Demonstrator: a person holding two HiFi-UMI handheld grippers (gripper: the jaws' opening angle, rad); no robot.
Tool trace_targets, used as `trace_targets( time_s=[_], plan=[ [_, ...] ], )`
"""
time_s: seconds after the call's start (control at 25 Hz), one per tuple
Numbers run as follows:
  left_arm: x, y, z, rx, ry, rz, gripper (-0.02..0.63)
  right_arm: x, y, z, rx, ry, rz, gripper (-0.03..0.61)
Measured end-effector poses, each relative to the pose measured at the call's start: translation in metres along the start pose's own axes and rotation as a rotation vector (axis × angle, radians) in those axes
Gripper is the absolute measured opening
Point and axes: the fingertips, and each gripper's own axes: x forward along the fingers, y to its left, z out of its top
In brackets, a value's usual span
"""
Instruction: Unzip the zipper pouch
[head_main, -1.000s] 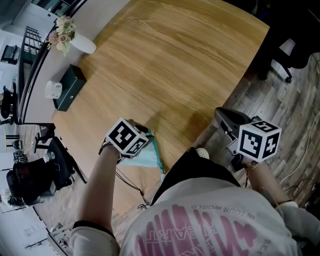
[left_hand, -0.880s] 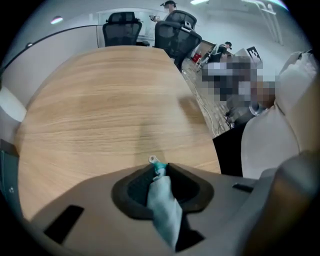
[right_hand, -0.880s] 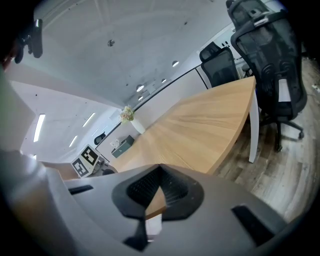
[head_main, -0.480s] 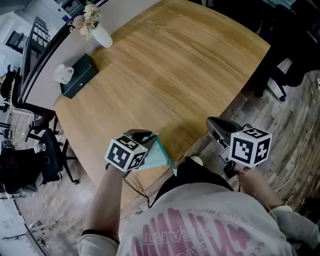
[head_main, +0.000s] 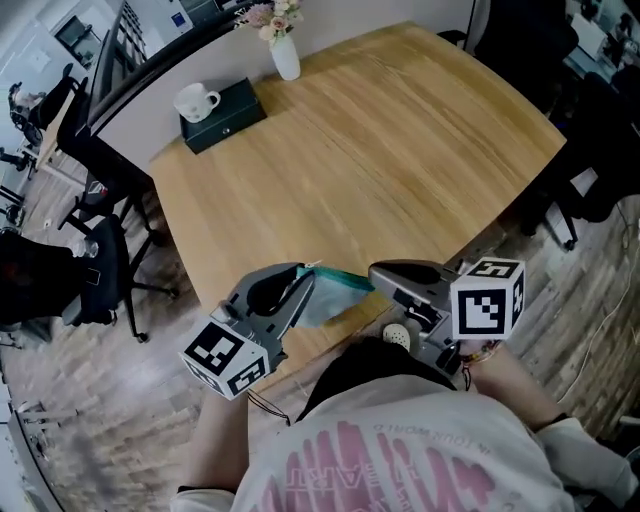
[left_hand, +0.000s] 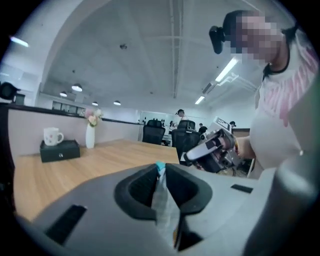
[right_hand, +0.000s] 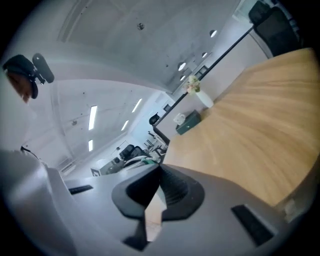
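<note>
Pouch (head_main: 336, 298) pinched in L gripper (head_main: 305, 277), R gripper (head_main: 379, 271) jaws closed, both pointing inward

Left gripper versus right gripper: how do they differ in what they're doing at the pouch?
The left gripper is shut on the teal pouch, fabric pinched between its jaws; the right gripper has its jaws together with no fabric visible between them. The left gripper holds the pouch's left end; the right gripper's tip only meets its right end. Both are closed, near the table's front edge.
</note>
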Motion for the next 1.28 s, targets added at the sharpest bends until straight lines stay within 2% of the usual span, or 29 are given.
trace_targets(
  time_s=[0.12, 0.28, 0.36, 0.48, 0.68, 0.8, 0.88, 1.12, 1.28],
  plan=[
    [-0.027, -0.006, 0.018, 0.120, -0.038, 0.069, 0.055, 0.020, 0.048, 0.010, -0.073, 0.027, 0.099, 0.055],
    [-0.049, -0.021, 0.041, 0.280, -0.062, 0.088, 0.055, 0.044, 0.085, 0.014, -0.087, 0.091, 0.152, 0.171],
    [-0.059, -0.024, 0.046, 0.357, -0.049, 0.106, 0.055, 0.054, 0.095, 0.012, -0.088, 0.110, 0.147, 0.174],
    [-0.074, -0.022, 0.048, 0.421, -0.023, 0.144, 0.055, 0.065, 0.111, 0.009, -0.115, 0.124, 0.143, 0.146],
    [-0.086, -0.026, 0.047, 0.454, -0.005, 0.161, 0.055, 0.076, 0.130, 0.009, -0.182, 0.155, 0.135, 0.102],
    [-0.089, -0.025, 0.047, 0.457, -0.009, 0.164, 0.055, 0.083, 0.137, 0.010, -0.168, 0.162, 0.134, 0.085],
    [-0.091, -0.023, 0.047, 0.454, -0.016, 0.174, 0.055, 0.088, 0.141, 0.012, -0.148, 0.154, 0.136, 0.044],
    [-0.094, -0.019, 0.047, 0.412, -0.040, 0.185, 0.055, 0.092, 0.143, 0.013, -0.198, 0.136, 0.105, 0.016],
    [-0.096, -0.019, 0.046, 0.433, -0.034, 0.189, 0.054, 0.094, 0.145, 0.012, -0.237, 0.126, 0.080, 0.002]
  ],
)
